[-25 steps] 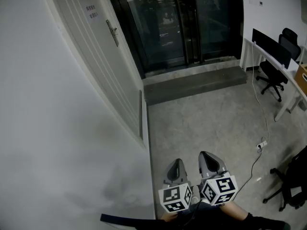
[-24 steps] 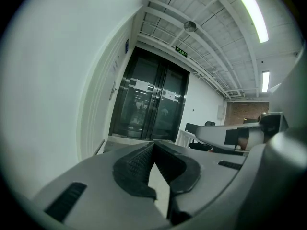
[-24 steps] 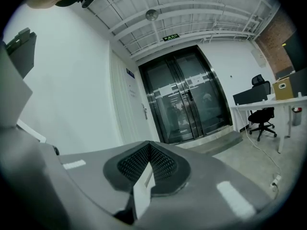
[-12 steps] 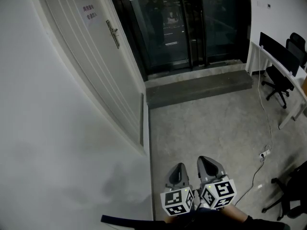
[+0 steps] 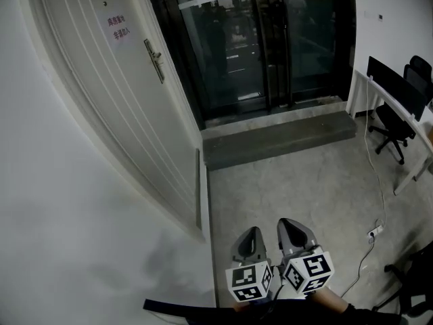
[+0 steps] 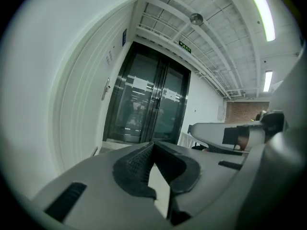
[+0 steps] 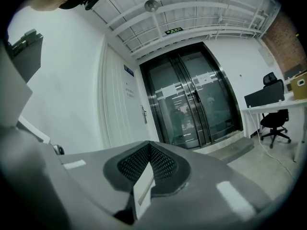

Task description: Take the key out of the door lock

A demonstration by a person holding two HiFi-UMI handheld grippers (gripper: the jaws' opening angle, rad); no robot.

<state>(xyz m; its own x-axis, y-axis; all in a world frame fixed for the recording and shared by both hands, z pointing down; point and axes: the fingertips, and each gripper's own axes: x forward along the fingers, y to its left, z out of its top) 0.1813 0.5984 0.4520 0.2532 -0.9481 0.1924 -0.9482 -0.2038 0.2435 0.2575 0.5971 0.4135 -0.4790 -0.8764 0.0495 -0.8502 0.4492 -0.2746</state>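
Two grippers are held low and side by side. The left gripper (image 5: pixel 249 233) and the right gripper (image 5: pixel 292 223) both have their jaws pressed together on nothing. One white door (image 5: pixel 115 100) stands well ahead on the left, with one handle (image 5: pixel 155 59) and one sign (image 5: pixel 115 27). The lock sits at the handle, and the key is too small to make out. Beyond are two glass doors (image 5: pixel 264 39) and one dark step (image 5: pixel 277 139). At right are one desk (image 5: pixel 400 108) and two chairs (image 5: pixel 389 120). The floor (image 5: pixel 291 181) is grey concrete, and a white wall (image 5: pixel 54 215) runs along the left.
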